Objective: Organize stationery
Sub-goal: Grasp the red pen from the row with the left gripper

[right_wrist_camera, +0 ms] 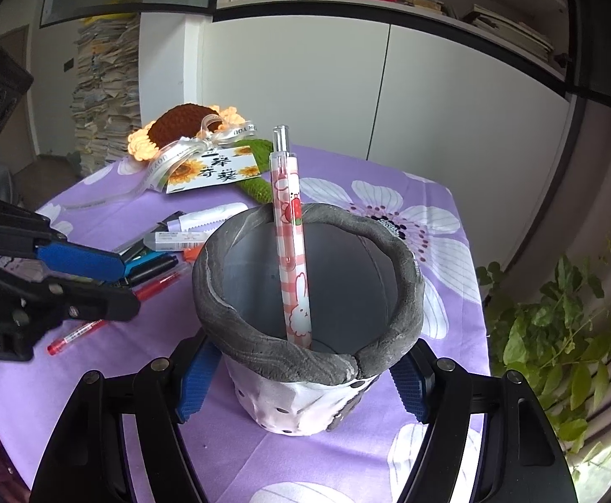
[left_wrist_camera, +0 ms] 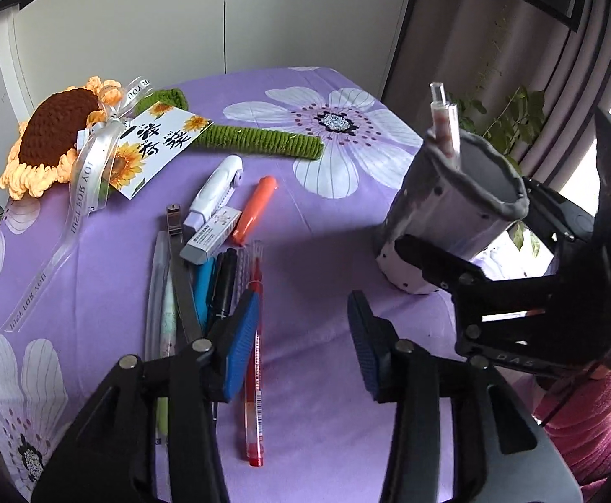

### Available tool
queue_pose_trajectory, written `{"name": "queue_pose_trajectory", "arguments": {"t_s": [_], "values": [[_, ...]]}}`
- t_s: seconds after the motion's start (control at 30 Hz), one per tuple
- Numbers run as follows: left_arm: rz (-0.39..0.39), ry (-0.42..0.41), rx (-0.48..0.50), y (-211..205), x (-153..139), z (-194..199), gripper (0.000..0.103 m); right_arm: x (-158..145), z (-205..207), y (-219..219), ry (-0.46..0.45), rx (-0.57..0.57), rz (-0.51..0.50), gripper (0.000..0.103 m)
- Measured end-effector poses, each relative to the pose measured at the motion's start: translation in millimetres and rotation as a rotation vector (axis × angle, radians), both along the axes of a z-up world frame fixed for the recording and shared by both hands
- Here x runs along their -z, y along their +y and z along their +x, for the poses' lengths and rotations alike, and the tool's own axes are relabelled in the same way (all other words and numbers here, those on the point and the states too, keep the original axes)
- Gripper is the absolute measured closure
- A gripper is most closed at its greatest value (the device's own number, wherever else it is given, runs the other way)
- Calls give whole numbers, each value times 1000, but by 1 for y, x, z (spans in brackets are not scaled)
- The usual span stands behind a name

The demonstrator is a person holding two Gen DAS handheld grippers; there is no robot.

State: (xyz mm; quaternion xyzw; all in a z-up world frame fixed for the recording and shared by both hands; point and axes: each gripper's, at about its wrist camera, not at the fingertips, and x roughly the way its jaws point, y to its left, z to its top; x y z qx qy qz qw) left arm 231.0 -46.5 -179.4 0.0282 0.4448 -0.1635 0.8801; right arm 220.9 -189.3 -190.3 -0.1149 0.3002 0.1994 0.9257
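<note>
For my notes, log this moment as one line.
left gripper: open above red pen | right gripper: holding pen cup | pink pen: in cup

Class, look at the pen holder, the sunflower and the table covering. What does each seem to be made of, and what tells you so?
Pen holder: probably hand-shaped clay or papier-mache, matte; its grey rim is lumpy and cracked.
Sunflower: crocheted yarn, soft and fuzzy; looped stitches show on its petals and green stem.
Table covering: printed fabric, matte purple with flowers; it creases softly and drapes over the edge.
</note>
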Motion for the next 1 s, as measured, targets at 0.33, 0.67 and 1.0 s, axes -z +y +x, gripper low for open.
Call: {"name": "queue_pose_trajectory", "arguments": {"t_s": [0.33,0.67,1.0], "values": [[-3,37,-19,3,9,14,63,-1,1,0,3,-8,11,29],[17,61,-48,8,20,32,73,0,1,0,5,-7,5,29],[-7,54,-12,2,18,26,91,-1,1,0,4,-8,7,29]]}}
